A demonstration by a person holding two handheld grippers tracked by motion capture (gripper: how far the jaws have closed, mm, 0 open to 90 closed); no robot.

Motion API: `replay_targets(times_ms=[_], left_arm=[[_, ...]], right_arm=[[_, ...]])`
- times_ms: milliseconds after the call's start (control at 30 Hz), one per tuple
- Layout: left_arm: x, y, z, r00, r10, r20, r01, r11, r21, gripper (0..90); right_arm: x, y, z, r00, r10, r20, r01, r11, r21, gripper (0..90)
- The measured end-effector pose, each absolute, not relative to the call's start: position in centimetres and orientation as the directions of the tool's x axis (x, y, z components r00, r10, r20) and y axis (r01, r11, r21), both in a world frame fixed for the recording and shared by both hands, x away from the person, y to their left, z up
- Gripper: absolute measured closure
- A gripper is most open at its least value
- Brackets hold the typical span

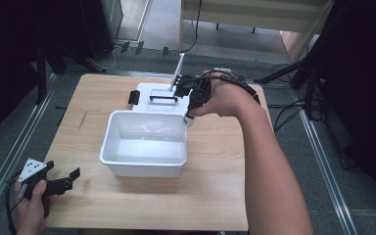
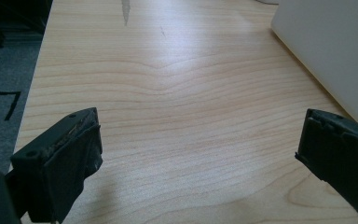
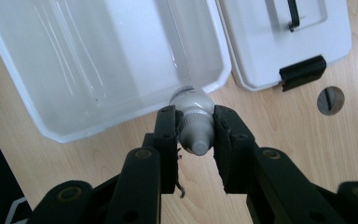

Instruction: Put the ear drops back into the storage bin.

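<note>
- Your wooden table (image 1: 215, 196) fills the middle of the high view, and the white plastic tub (image 1: 147, 142) sits open and empty at its centre.
- The tub's lid (image 1: 159, 93), with its black handle and clip, lies flat just behind the tub, toward the top of the frame.
- Your right gripper (image 3: 195, 140) has its jaws closed on the capped end of a small white bottle (image 3: 193, 112), held at the tub's far right corner, its other end over the rim.
- Judging from this, you are about to drop it in: carry it well over the rim toward the tub's middle, lower it, then release.
- Your left gripper (image 1: 61, 183) waits at lower left, jaws wide apart and holding nothing.
</note>
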State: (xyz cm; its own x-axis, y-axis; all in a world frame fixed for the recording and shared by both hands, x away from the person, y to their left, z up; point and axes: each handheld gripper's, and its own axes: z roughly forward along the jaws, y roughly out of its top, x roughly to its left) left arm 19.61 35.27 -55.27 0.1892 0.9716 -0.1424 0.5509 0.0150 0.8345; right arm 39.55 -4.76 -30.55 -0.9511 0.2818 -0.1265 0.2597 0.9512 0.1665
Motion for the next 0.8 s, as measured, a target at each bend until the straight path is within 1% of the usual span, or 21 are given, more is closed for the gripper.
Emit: replay_targets(times_ms=[167, 433, 800], left_arm=[[19.6, 35.3, -55.3, 0.189, 0.972, -0.142, 0.551, 0.015, 0.835, 0.3], [19.6, 35.3, -55.3, 0.191, 0.971, -0.144, 0.551, 0.016, 0.834, 0.3], [19.6, 35.3, -55.3, 0.192, 0.970, -0.147, 0.553, 0.017, 0.833, 0.3]], right_arm=[[39.4, -3.6, -30.6, -0.957, 0.262, -0.128, 0.240, 0.957, 0.164, 72.3], [39.4, -1.5, -31.8, -0.967, 0.225, -0.115, 0.207, 0.966, 0.154, 72.3], [39.9, -1.7, -34.0, -0.967, 0.224, -0.119, 0.209, 0.970, 0.127, 72.3]])
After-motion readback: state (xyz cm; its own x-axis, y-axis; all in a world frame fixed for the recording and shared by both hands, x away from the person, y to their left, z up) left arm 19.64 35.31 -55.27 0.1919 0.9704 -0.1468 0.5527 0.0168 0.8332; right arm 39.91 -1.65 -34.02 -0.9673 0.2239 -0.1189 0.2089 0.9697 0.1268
